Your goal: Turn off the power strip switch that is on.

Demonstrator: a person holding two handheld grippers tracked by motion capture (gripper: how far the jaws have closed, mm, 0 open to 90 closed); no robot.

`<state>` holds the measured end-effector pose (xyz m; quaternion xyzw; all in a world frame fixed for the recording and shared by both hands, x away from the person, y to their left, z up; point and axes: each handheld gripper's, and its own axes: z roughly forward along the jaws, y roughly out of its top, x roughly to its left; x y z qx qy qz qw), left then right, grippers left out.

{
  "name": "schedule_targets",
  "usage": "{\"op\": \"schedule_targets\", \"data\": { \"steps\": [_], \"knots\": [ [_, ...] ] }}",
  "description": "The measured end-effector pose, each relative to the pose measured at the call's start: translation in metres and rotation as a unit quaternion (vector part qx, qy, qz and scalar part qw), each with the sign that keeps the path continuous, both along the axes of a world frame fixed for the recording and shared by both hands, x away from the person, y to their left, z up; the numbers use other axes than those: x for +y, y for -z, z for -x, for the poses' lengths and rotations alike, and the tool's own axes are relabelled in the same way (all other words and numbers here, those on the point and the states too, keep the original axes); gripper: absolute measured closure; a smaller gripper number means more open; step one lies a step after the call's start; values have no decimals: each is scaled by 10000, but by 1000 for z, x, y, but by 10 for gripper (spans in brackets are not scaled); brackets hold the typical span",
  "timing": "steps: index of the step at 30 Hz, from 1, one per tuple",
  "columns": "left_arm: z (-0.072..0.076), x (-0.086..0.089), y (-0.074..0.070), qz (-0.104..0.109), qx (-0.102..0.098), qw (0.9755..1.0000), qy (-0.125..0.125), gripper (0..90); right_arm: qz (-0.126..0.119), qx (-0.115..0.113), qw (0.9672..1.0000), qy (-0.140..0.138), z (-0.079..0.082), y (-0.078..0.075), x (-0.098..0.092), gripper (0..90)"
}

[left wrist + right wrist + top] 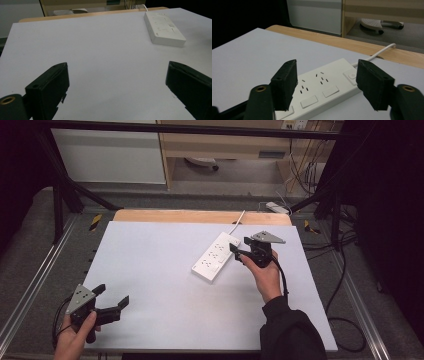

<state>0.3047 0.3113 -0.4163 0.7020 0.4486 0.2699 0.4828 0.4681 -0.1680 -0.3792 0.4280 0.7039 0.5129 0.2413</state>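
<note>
A white power strip point(214, 256) lies flat on the white tabletop point(150, 270), right of the middle and toward the far side, set at a slant with its white cable point(237, 222) running off over the wooden far edge point(200, 216). In the right gripper view its sockets and rocker switches face up, and the right gripper point(325, 82) hangs over its cable end with one black jaw on each side of the strip's width; the jaws are partly apart and press on nothing. In the high view that gripper point(241, 249) sits at the strip's far right end, held in the person's right hand point(265, 272). The left gripper point(111, 296) is well apart at the near left corner of the table, jaws spread wide with bare tabletop between them, the power strip far off at upper right in its own view point(163, 28)
</note>
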Motion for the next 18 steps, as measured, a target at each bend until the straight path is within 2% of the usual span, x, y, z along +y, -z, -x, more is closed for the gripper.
{"op": "schedule_targets", "data": {
  "steps": [11, 18],
  "knots": [
    [0, 0, 0, -21, -19, 10000, 19, 50, -203, -139, 9997, 49, -6, 0, 4, 625],
    [0, 0, 0, -16, -20, 10000, 21, 50, -158, -196, 9997, 8, -9, 3, 9, 802]
  ]
}}
